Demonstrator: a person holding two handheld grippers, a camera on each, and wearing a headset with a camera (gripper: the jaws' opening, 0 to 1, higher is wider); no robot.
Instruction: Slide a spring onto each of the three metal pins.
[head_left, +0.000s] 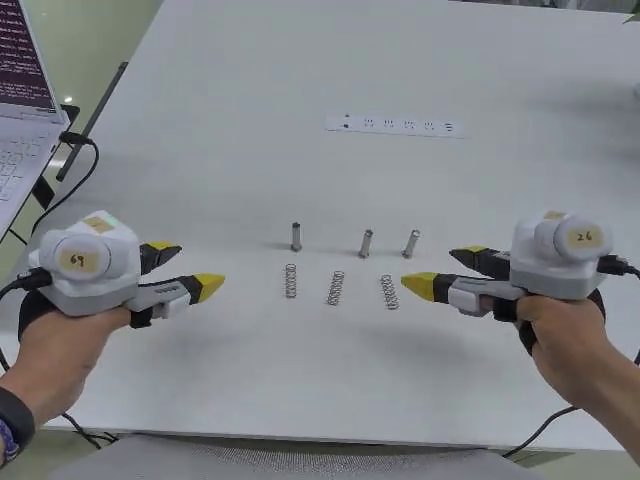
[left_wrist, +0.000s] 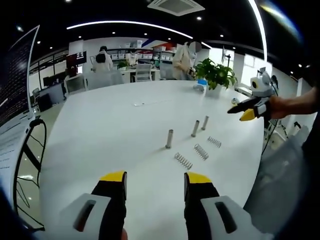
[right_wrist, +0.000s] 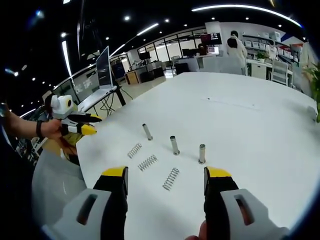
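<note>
Springs (head_left: 335, 288), three small silvery wire coils, lie flat on the white tabletop (head_left: 250, 150), on the person's side of the long white power strip (head_left: 395, 125) and well apart from it. Between the strip and the coils stand three short upright metal pins (head_left: 366, 243) in a row. One coil lies just in front of each pin without touching it, and every pin is bare.

The left gripper (head_left: 195, 267), white-bodied with yellow-tipped black jaws, hovers nearer the person than the strip and off to its left. The matching right gripper (head_left: 432, 268) hovers off to its right. Both have their jaws parted and hold nothing.

No spring is loaded yet, so the step in hand is probably the first pick. A light pinch near one end should leave the other end's bore free and the coil uncrushed. The coil then wants standing upright and centring over a pin before it is lowered. Whether the pins are fixed I cannot tell, so the spare gripper might steady one.

Each coil looks slender and open-wound. The left one points almost straight at the strip, and the other two lie slanted.
</note>
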